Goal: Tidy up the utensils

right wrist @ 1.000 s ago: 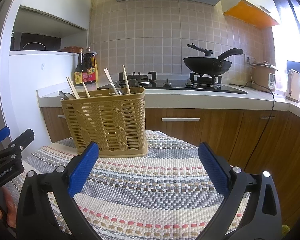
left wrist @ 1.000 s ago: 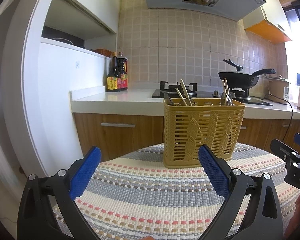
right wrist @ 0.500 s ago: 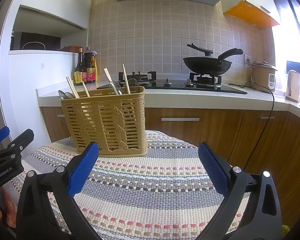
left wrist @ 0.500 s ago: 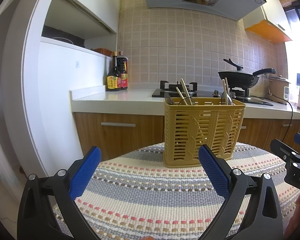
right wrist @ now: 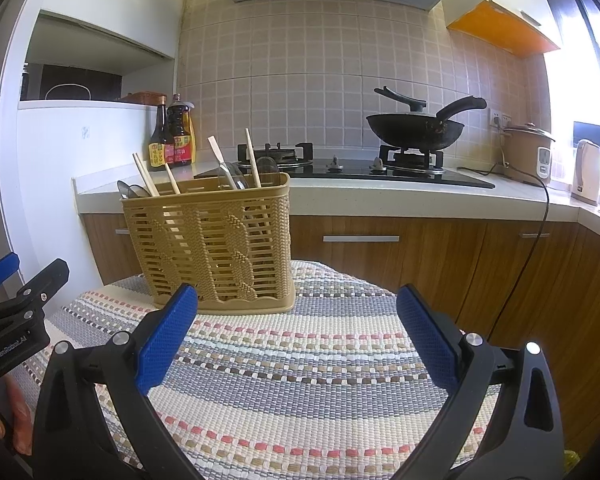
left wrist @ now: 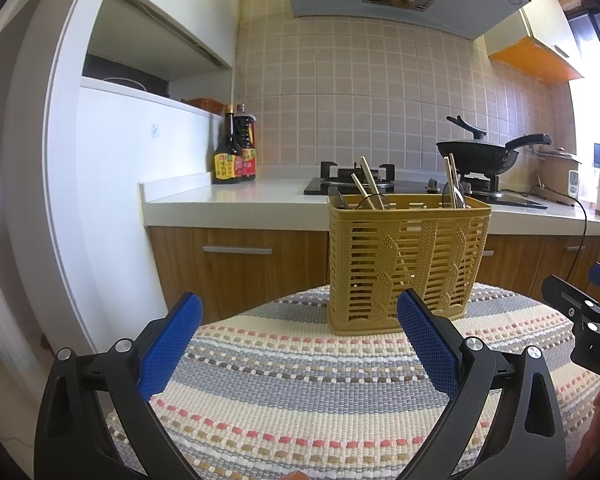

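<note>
A tan plastic utensil basket (left wrist: 406, 264) stands upright at the far edge of a striped woven mat (left wrist: 320, 392); it also shows in the right wrist view (right wrist: 212, 248). Chopsticks (right wrist: 146, 176) and spoons (right wrist: 130, 190) stick up from it. My left gripper (left wrist: 299, 346) is open and empty, low over the mat, short of the basket. My right gripper (right wrist: 298, 342) is open and empty, to the right of the basket. Each gripper shows at the edge of the other's view: the right one (left wrist: 580, 316), the left one (right wrist: 16, 308).
Behind the table runs a white counter (left wrist: 228, 200) over wooden cabinets. On it stand sauce bottles (left wrist: 234, 148), a gas hob with a black wok (right wrist: 416, 128), a rice cooker (right wrist: 528, 152) and a kettle (right wrist: 588, 172). A white wall unit (left wrist: 112, 184) stands at the left.
</note>
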Available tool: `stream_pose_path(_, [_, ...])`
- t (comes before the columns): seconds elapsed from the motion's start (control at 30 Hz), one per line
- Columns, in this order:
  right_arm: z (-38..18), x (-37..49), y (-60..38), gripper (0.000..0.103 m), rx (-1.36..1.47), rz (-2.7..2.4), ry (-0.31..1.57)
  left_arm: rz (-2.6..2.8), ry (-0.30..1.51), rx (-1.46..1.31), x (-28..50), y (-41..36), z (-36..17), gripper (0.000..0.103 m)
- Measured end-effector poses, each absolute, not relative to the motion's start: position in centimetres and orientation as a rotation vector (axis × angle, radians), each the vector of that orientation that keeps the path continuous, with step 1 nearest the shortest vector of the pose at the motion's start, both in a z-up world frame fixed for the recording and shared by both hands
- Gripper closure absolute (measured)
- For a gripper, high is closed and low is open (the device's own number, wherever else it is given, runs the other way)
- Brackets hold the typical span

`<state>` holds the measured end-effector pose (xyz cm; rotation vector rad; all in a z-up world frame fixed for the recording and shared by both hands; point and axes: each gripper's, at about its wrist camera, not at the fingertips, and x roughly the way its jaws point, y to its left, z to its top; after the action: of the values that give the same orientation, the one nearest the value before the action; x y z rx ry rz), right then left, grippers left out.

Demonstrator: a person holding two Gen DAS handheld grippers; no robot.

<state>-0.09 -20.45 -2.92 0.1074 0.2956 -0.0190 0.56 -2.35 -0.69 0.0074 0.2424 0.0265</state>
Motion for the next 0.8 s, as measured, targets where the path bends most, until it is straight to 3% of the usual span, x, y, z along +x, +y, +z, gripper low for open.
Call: stream_pose_path(0.8, [-2.92,-0.10,-20.52,0.008,0.111,-0.019,0.298,0.025,0.246,0.008,0.55,-2.47,-0.61,0.008])
